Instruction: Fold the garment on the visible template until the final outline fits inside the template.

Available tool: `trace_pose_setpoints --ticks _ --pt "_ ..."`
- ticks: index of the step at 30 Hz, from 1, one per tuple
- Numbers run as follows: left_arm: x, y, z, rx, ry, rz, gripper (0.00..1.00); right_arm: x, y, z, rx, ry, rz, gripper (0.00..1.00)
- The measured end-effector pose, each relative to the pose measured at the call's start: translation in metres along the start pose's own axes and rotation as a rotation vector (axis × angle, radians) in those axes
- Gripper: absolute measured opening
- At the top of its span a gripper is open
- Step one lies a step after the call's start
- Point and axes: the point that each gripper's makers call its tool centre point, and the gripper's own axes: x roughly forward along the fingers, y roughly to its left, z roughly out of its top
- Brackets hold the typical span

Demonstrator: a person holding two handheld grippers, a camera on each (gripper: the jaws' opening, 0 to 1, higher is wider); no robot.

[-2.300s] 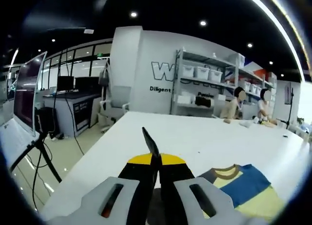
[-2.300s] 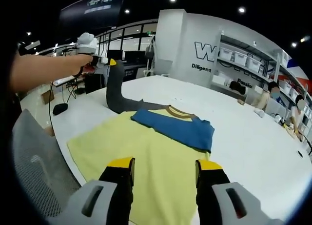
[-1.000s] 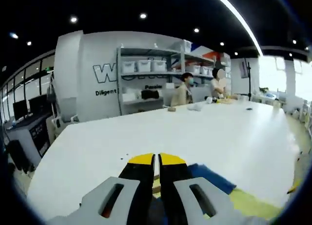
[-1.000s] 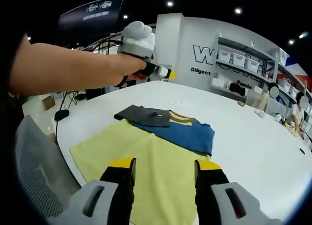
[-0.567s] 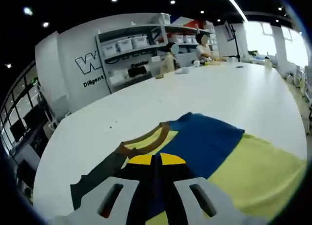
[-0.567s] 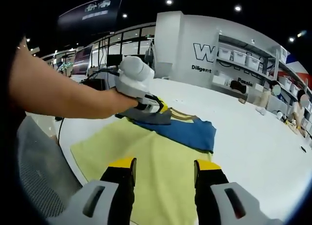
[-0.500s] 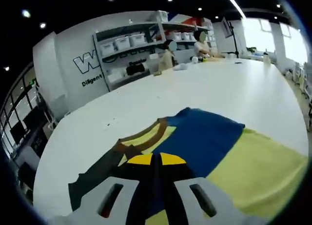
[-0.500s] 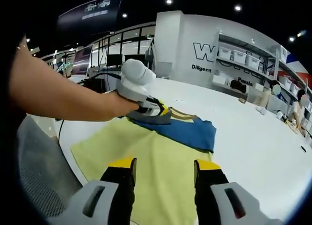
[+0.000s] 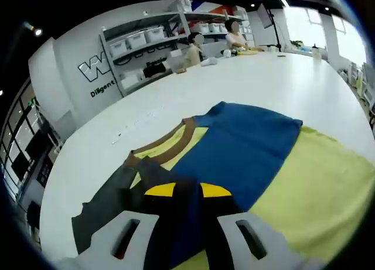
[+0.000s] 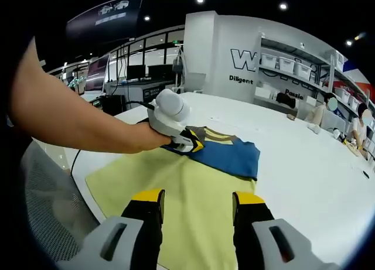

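Note:
A T-shirt lies flat on the white table point(image 10: 304, 182). It has a yellow body point(image 10: 176, 188), a blue chest band point(image 10: 231, 156) and a brown collar point(image 9: 170, 142). Its grey sleeve point(image 9: 108, 200) is folded in over the chest. My left gripper point(image 9: 187, 191) rests low on that folded sleeve, jaws a little apart, with dark cloth lying between them. In the right gripper view the left gripper point(image 10: 190, 144) sits on the shirt's near shoulder, held by a person's arm point(image 10: 76, 123). My right gripper point(image 10: 198, 198) hovers open over the yellow body, holding nothing.
The table's rounded near edge point(image 10: 88, 164) runs left of the shirt, with a grey mesh chair point(image 10: 41, 211) beside it. Shelves with white bins point(image 9: 146, 38) line the back wall. People point(image 9: 234, 33) sit at the table's far end. Bare tabletop point(image 9: 263, 77) stretches beyond the shirt.
The left gripper carried the grey sleeve from the raised side down onto the shirt's chest. Its jaws have now parted slightly. The right gripper has stayed where it was.

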Motion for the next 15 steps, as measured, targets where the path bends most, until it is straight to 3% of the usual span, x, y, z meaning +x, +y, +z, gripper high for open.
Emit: trace_pose_setpoints --ticks 15 --pt "0.0083 0.0022 -0.0043 -0.006 0.003 -0.008 0.02 0.0004 -0.0004 -0.0014 0.022 0.005 0.0 0.42"
